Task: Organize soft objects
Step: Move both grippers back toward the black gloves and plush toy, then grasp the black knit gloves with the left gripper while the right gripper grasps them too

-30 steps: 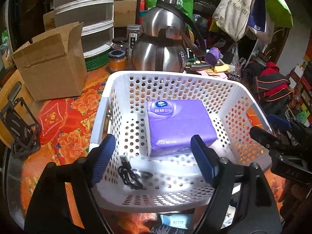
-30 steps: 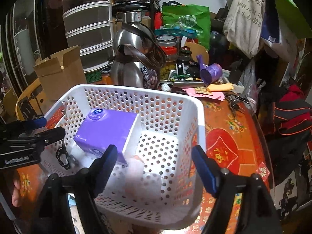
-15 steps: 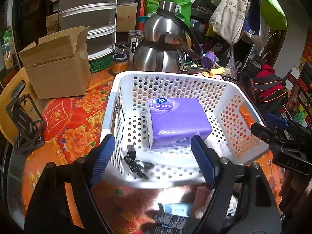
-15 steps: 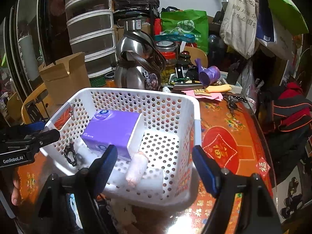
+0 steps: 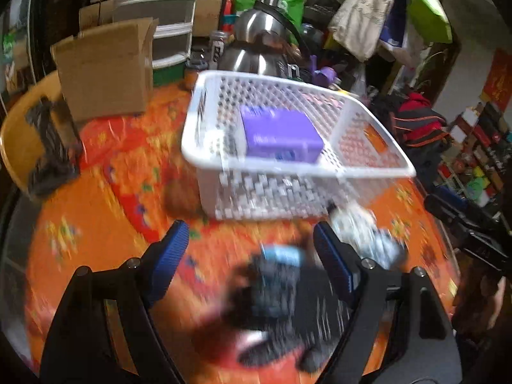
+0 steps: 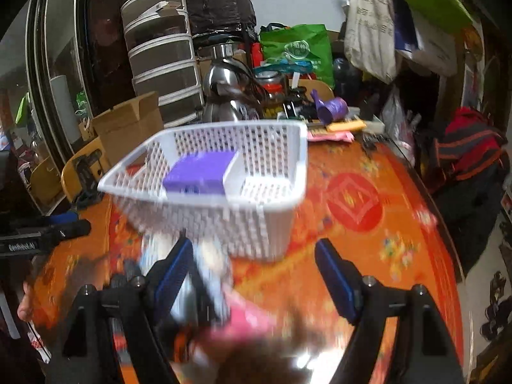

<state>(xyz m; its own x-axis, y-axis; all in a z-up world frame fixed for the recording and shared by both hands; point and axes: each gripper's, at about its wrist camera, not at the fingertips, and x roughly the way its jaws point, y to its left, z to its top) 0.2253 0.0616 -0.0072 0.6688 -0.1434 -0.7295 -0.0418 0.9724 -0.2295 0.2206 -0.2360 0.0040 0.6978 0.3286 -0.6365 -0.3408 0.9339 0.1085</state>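
Both tongs, left (image 5: pixel 248 248) and right (image 6: pixel 254 267), gape empty. At twelve o'clock the white basket (image 5: pixel 288 168) holds a purple tissue pack (image 5: pixel 280 136). Loose soft things (image 5: pixel 281 275) lie blurred on the counter (image 6: pixel 368 224), likely next.

Tissue pack (image 5: pixel 281 134) in basket (image 5: pixel 297 169), cardboard box (image 5: pixel 102 70) left, kettle (image 5: pixel 256 44) behind.

Right gripper (image 6: pixel 254 270): 2 blue-padded fingers spread wide, nothing between them.
Basket (image 6: pixel 272 214): white, perforated, on the orange tablecloth (image 6: pixel 384 249) ahead of the fingers.
Tissue pack (image 6: pixel 200 172): purple, inside the basket at its left side.
Foreground: blurred pink and dark items beneath the fingers, unclear.
Left gripper (image 6: pixel 48 227): at the left edge, near the basket.
Cardboard box (image 6: pixel 128 128): open, behind the basket.
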